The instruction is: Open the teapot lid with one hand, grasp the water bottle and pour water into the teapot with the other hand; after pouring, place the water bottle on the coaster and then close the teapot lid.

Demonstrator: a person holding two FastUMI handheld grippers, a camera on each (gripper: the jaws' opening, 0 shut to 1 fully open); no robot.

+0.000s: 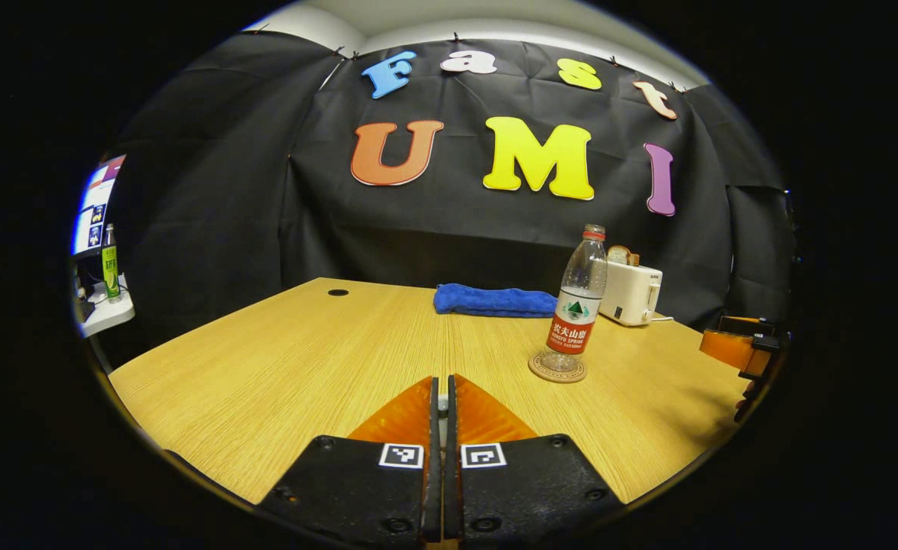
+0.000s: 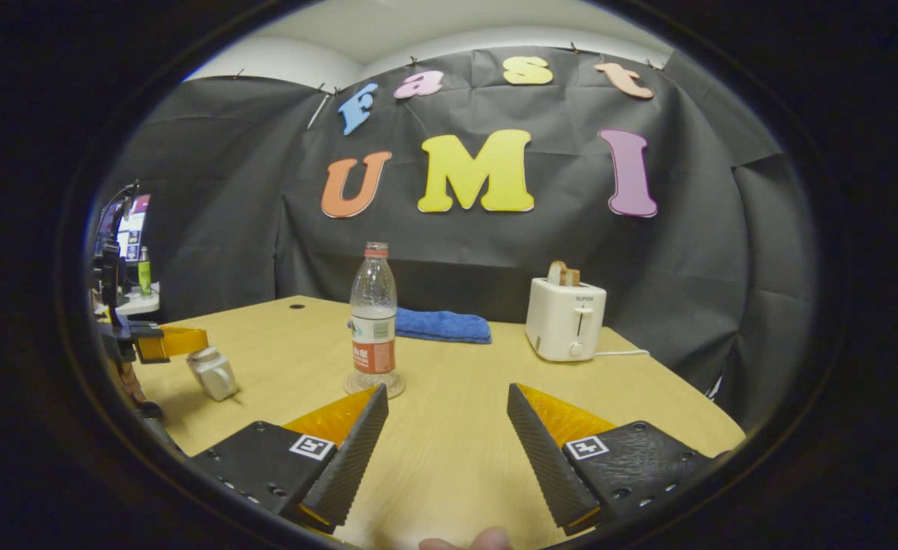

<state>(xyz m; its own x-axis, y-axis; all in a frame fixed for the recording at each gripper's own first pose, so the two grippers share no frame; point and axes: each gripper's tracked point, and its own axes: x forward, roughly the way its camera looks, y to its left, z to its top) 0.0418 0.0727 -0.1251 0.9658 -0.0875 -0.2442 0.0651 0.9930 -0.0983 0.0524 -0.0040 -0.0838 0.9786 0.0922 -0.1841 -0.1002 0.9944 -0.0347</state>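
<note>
A recording booth dressed as a home kitchen corner.
Black cloth (image 2: 494,252) hangs across the back behind a wooden table (image 2: 449,428) carrying a toaster (image 2: 565,318) at centre right and a folded blue towel (image 2: 442,326); a lit monitor (image 1: 91,214) glows at far left.

L gripper (image 1: 442,412) fingers pressed together; R gripper (image 2: 447,416) fingers spread wide.

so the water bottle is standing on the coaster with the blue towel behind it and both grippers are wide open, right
Not quite. The water bottle does stand on the coaster with the blue towel behind it, but only the right gripper is wide open. The left gripper view shows the left gripper with its fingers closed together on nothing.
</note>
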